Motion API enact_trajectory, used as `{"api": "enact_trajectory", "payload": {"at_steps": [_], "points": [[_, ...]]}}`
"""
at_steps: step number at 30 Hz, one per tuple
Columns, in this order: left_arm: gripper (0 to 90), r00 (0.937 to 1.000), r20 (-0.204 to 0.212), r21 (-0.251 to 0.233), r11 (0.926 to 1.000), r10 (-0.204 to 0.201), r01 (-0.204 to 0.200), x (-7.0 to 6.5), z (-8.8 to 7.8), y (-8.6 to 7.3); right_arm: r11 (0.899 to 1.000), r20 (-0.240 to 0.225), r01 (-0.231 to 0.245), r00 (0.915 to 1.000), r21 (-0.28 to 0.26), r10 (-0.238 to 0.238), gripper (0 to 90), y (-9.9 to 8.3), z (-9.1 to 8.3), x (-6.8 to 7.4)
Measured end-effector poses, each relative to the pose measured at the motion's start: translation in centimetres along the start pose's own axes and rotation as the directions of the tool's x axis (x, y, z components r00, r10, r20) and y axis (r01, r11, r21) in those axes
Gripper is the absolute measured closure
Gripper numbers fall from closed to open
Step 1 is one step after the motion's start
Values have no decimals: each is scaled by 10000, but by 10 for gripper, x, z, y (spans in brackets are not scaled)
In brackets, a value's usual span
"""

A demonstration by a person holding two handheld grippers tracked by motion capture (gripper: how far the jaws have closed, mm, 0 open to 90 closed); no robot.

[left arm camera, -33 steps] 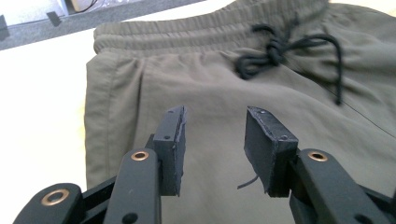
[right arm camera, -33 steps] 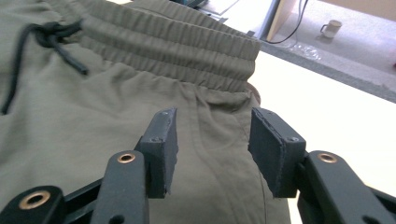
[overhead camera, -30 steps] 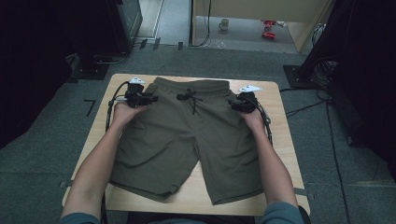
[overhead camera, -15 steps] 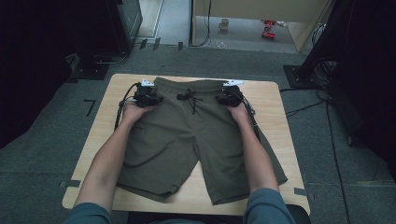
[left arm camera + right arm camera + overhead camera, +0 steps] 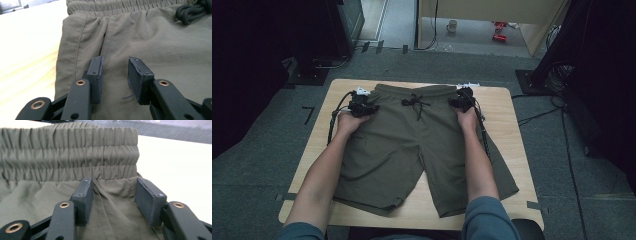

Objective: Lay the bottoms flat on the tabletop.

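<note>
On the table (image 5: 512, 125), olive shorts (image 5: 412, 150) lie flat, waistband (image 5: 414, 90) toward the far edge, legs toward the person. Bare wood runs down both sides of the cloth, wider at the left, and a thin strip shows beyond the waistband. The left gripper (image 5: 115, 75) sits on the cloth near the left hip, just below the waistband; its jaws have just been closing, a gap remains between them, and fabric lies in that gap unpinched. The right gripper (image 5: 113, 200) rests just under the waistband at the shorts' right edge, jaws spread astride a fold of cloth. A black drawstring (image 5: 414, 102) lies between the two grippers. Grey carpet surrounds the table, with cables and dark stands beyond.
</note>
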State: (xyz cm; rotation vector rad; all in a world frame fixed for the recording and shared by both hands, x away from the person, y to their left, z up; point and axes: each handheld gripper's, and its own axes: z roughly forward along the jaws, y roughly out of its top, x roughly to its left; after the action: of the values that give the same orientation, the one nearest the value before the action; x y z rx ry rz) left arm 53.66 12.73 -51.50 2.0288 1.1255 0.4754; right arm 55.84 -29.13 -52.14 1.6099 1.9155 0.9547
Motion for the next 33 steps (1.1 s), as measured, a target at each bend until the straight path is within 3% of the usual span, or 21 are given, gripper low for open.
{"api": "enact_trajectory", "payload": {"at_steps": [5, 12, 14, 16, 18, 19, 22, 24, 27, 30, 33], "points": [[644, 10000, -52, -51, 10000, -47, 46, -7, -7, -7, 9981, 395, 604, 9974, -123, -599, 484, -9, -10, 8], [617, 9999, 103, -10, 10000, 78, -78, -21, -20, -19, 9965, 404, 827, 9958, -145, -820, 486, -28, -31, 12], [577, 9996, 228, 88, 9999, -136, 135, -21, -21, -17, 9964, 370, 844, 9958, -110, -839, 486, -32, -36, 13], [571, 9988, 250, -258, 9988, -419, 425, -20, -22, -13, 9915, 452, 1302, 9905, -47, -1298, 516, -30, -39, 15], [572, 9978, 267, -490, 9969, -606, 619, -19, -21, -10, 9844, 255, 1616, 9868, -694, -1602, 596, -26, -41, 18], [571, 9978, 267, -369, 9974, -606, 615, -19, -19, -7, 9831, 99, 1526, 9883, -1007, -1524, 643, -23, -42, 20], [557, 9987, 180, -199, 9987, -467, 470, -20, -12, 0, 9859, -1090, 1077, 9865, -1278, -1219, 703, -10, -36, 35], [549, 9986, 221, -221, 9986, -485, 490, -20, -11, 6, 9826, -1504, 1396, 9760, -1229, -1575, 708, -2, -28, 50], [503, 9987, 295, -441, 9981, -427, 439, -20, -10, 9, 9778, -1468, 1882, 9687, -921, -2003, 654, 3, -12, 68], [489, 9996, 210, -529, 9984, -206, 217, -21, -13, 11, 9738, -1015, 2173, 9694, -674, -2234, 628, 6, 2, 75], [475, 9989, 271, -504, 9980, -379, 392, -17, -15, 10, 9782, -793, 2009, 9756, -530, -2046, 617, 5, 11, 74]]}}
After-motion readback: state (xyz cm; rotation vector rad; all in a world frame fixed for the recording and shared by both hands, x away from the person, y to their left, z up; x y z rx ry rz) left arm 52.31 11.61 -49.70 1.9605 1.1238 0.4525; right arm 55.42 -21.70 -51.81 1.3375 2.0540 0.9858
